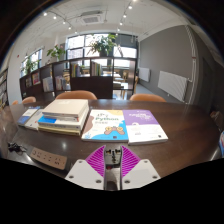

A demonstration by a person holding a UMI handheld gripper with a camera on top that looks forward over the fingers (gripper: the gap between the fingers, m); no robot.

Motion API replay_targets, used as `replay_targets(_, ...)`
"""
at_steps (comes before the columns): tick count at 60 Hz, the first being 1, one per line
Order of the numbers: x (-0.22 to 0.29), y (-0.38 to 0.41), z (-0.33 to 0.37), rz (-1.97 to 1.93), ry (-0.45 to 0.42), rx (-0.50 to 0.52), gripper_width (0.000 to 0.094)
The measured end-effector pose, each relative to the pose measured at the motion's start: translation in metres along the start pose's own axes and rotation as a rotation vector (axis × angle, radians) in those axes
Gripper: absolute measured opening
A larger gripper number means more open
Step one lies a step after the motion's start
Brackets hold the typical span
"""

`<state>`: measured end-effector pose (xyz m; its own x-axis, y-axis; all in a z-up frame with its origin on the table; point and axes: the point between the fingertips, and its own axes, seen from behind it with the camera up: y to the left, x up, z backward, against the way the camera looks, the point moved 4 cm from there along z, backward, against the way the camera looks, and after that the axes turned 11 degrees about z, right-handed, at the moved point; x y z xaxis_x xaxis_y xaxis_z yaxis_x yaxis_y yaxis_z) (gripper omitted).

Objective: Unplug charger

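Nearest the camera, the gripper (112, 160) shows its two magenta pads (97, 158) angled toward each other, meeting close at the middle with nothing between them; the jaws look pressed nearly together and hold nothing. Under them sits a white flat block (85, 172), at the near edge of the dark brown wooden tabletop (185, 125).

Taking the jaws as the landmark: to their left, on the tabletop, lies a long white power strip (47, 157) with a row of sockets, set at a slant. Further left of the jaws, past the strip's far end, a dark cable and plug (14, 146) lie near the tabletop's edge; whether it sits in a socket cannot be told. The strip is apart from the jaws, not between them.

Just ahead of the jaws lies a white booklet with a light blue title (103, 126), and beside it, ahead and slightly right, a purple-and-white booklet (146, 124). Ahead and left of the jaws stands a stack of books (62, 113) topped by a pale cream one. Beyond the tabletop, far ahead of the jaws, are orange-backed chairs (76, 96), green potted plants (103, 44) and large windows (122, 52).
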<state>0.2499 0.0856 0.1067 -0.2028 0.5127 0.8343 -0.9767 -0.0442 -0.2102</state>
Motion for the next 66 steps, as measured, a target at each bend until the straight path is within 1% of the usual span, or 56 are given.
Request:
replay_targets(2, -0.012, 0.0, -0.005, 0.004, 0.03, 0.007, 0.0172)
replay_targets(5, -0.025, 0.002, -0.011, 0.0, 0.051, 0.023, 0.017)
replay_targets(10, -0.044, 0.008, -0.023, -0.002, 0.074, 0.047, 0.0207)
replay_targets(16, -0.053, 0.012, -0.023, 0.027, 0.109, 0.065, 0.0269)
replay_targets(17, -0.051, 0.012, -0.021, 0.037, 0.107, 0.062, 0.0299)
replay_targets(23, -0.025, 0.006, -0.001, 0.038, 0.055, 0.032, 0.0571)
replay_targets(25, -0.011, 0.006, 0.011, 0.023, 0.028, 0.025, 0.0624)
replay_targets(29, 0.016, 0.004, 0.043, 0.002, -0.028, 0.009, 0.0696)
replay_targets(38, 0.066, 0.006, 0.14, 0.011, -0.146, -0.051, 0.0809)
replay_targets(46, 0.077, 0.022, 0.232, -0.011, -0.211, -0.076, 0.0814)
replay_targets(52, 0.066, 0.045, 0.288, -0.01, -0.224, -0.068, 0.0813)
replay_targets(57, 0.048, 0.065, 0.325, -0.008, -0.206, -0.05, 0.0816)
replay_targets(59, 0.032, 0.076, 0.339, -0.004, -0.198, -0.046, 0.0819)
replay_targets(66, -0.004, 0.103, 0.377, 0.028, -0.143, -0.014, 0.0815)
